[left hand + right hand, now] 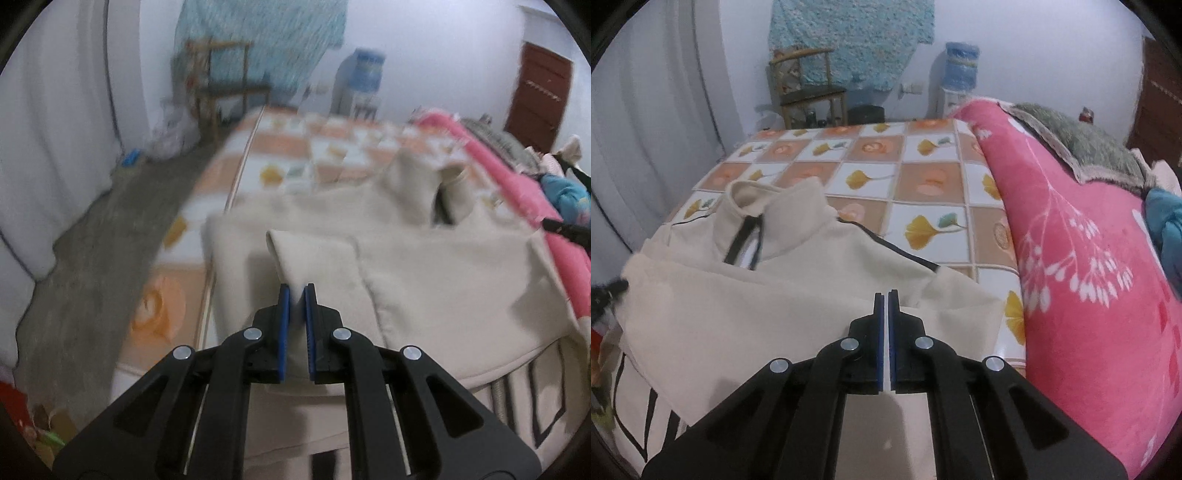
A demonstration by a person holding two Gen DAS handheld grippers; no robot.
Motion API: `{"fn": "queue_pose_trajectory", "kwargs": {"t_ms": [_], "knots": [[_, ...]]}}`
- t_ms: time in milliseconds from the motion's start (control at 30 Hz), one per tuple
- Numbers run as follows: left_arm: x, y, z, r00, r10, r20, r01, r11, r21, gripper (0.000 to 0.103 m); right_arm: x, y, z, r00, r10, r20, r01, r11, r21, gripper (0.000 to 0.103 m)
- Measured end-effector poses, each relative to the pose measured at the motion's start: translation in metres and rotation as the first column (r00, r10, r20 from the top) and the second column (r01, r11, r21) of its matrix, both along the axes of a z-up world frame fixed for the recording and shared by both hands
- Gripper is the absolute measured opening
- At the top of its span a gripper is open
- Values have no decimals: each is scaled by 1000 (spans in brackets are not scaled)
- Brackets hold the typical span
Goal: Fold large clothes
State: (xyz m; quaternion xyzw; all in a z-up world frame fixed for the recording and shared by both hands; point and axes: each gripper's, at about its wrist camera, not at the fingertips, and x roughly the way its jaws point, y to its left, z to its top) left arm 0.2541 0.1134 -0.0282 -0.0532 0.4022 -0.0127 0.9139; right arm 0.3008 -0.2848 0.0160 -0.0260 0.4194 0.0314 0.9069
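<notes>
Cream zip-collar sweatshirt (798,295) on the bed (923,177): soft, limp, likely bulky; best taken at hems. Left gripper (296,291) clenches a fabric fold; right gripper (886,299) pinches its edge.

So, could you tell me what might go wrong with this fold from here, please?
The left gripper pinches only a narrow fold of the cream sweatshirt; it may slip out. The right gripper is shut at the fabric's edge, perhaps on very little. The pink blanket lies close and could snag.
</notes>
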Motion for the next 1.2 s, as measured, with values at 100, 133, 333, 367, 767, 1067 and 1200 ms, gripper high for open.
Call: {"fn": "queue_pose_trajectory", "kwargs": {"t_ms": [100, 133, 333, 367, 767, 1067, 1200], "knots": [[-1, 7, -13, 1000, 6, -21, -7, 999, -37, 8, 7, -21, -4, 998, -68, -14, 68, 998, -8, 40], [-1, 6, -13, 1000, 5, -18, -5, 1000, -30, 8, 11, -30, -7, 995, -98, -28, 97, 995, -17, 42], [-2, 1, -13, 1000, -3, -5, 3, 1000, 20, 8, 33, -59, -38, 973, -154, -174, 153, 988, -19, 39], [-3, 2, -13, 1000, -3, -3, 3, 1000, 14, 8, 34, -57, -40, 975, -142, -170, 140, 990, -21, 34], [-16, 1, 5, 998, -24, 54, 25, 999, -31, 8, 22, -54, -18, 992, -127, 4, 127, 991, -30, 5], [-11, 7, -10, 1000, 6, -10, -6, 998, -61, 8, 30, -50, -40, 993, -115, -21, 112, 989, -94, 6], [-10, 8, -15, 1000, 21, -18, -22, 997, -69, 12, 22, -48, -38, 994, -108, -6, 106, 982, -156, 20]]}}
